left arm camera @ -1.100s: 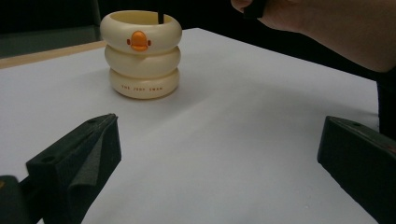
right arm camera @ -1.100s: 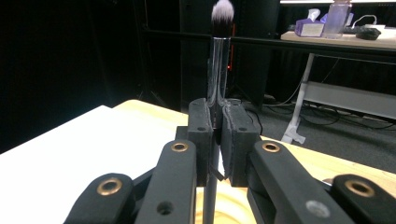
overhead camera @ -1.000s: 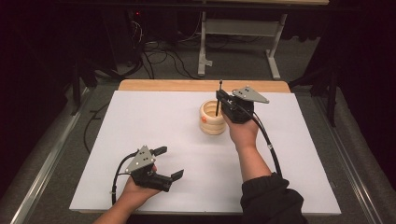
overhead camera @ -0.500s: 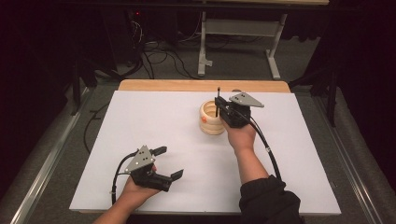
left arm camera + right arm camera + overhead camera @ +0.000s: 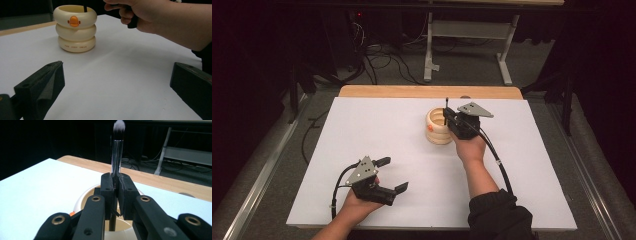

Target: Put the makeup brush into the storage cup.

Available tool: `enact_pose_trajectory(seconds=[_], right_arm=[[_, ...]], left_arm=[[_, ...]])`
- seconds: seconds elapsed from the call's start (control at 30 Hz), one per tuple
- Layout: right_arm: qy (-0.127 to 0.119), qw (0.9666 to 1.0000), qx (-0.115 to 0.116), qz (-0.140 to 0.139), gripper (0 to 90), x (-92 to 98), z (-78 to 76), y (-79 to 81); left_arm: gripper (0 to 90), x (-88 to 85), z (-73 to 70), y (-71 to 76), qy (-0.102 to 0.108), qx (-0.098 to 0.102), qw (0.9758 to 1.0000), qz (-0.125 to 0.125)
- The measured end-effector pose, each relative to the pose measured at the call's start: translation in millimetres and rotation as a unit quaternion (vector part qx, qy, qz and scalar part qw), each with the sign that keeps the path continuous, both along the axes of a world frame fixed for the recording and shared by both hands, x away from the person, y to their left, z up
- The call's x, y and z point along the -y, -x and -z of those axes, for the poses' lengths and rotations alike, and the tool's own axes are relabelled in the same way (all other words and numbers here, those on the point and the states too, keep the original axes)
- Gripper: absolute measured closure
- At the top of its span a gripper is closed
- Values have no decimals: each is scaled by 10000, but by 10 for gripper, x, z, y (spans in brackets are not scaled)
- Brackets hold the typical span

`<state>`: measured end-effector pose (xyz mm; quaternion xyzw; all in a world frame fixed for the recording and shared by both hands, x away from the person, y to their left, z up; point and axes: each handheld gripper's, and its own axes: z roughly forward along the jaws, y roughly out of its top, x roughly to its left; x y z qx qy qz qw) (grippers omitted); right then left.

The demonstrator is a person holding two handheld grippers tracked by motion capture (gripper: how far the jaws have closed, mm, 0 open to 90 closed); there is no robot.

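The right gripper (image 5: 114,192) is clamped tight on a makeup brush (image 5: 117,152), bristles up, w/ the handle's low end inside the cream ring-shaped cup (image 5: 438,127) on the white table (image 5: 362,130). To do it well: keep the brush straight up, go down slow, don't bump the rim, then let go. The left gripper (image 5: 388,174) rests w/ its 2 jaws wide apart, holding nothing. The right gripper view shows the white bristle tip; the left gripper view shows the cup's orange duck bill (image 5: 74,21).

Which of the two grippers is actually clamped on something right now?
The right gripper, shut on the brush upright over the cream ringed holder. The left gripper rests open, nothing between its jaws.
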<state>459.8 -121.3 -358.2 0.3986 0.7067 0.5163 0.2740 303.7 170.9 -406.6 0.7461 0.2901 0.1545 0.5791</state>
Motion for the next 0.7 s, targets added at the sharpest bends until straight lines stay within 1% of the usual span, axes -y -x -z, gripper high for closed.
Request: enact_pose_trajectory(seconds=[0.17, 0.37, 0.4, 0.47, 0.57, 0.63, 0.67, 0.7], right_arm=[[55, 10000, -67, 48, 854, 2, 31, -23], [95, 9999, -72, 53, 851, 3, 40, -38], [102, 9999, -70, 47, 837, 2, 40, -38], [116, 9999, -63, 49, 761, -1, 36, -36], [114, 9999, -90, 20, 676, 5, 25, -31], [130, 9998, -121, 35, 642, 1, 21, -17], [147, 9999, -88, 11, 631, 3, 21, -19], [154, 9998, -104, 15, 609, -2, 18, -11]], left_arm=[[4, 2, 0, 1, -4, 2, 10000, 6], [4, 2, 1, -1, -3, -2, 10000, 10], [4, 2, 1, -1, -2, -2, 10000, 11], [4, 3, 0, 0, -4, 2, 10000, 10], [4, 5, 1, -1, -7, 7, 10000, 14], [4, 5, 1, -1, -4, 4, 10000, 11], [4, 4, 1, -1, -1, 1, 10000, 10], [4, 5, 0, -1, -1, 4, 10000, 10]])
